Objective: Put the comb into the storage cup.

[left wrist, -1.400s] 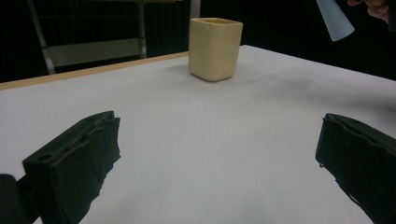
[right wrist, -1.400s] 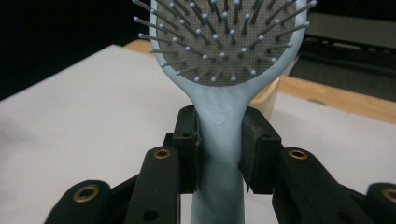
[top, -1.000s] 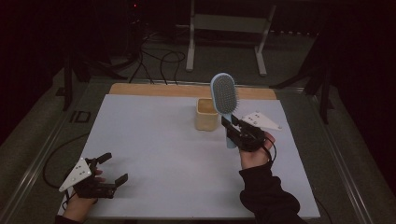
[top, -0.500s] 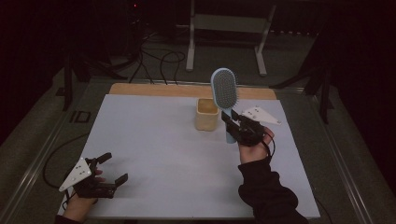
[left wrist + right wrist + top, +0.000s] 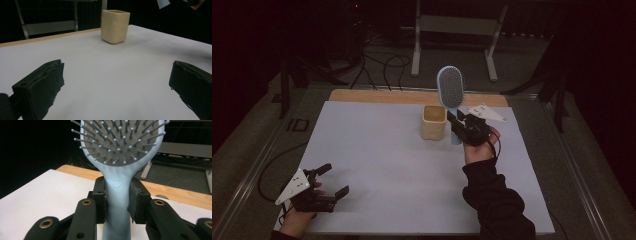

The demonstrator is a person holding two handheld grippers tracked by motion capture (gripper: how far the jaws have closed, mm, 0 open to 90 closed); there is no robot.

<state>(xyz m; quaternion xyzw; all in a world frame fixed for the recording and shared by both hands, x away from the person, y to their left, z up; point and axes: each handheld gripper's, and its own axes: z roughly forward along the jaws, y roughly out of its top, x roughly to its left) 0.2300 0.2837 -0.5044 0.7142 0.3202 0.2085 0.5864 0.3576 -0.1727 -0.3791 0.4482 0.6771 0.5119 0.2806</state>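
The right tongs [image 5: 457, 123] are clamped on the neck of a pale blue hairbrush [image 5: 450, 92], held upright above the table [image 5: 377, 150], just beside the cream cup [image 5: 434, 122]; the brush looks light and stiff, a hard plastic body, likely smooth and somewhat slippery under the pads; the neck just below the head is the sound place to grip, since the bristled head offers no flat face; whether its handle tip touches the table is hard to tell; the left tongs [image 5: 329, 180] rest spread and empty at the near corner.
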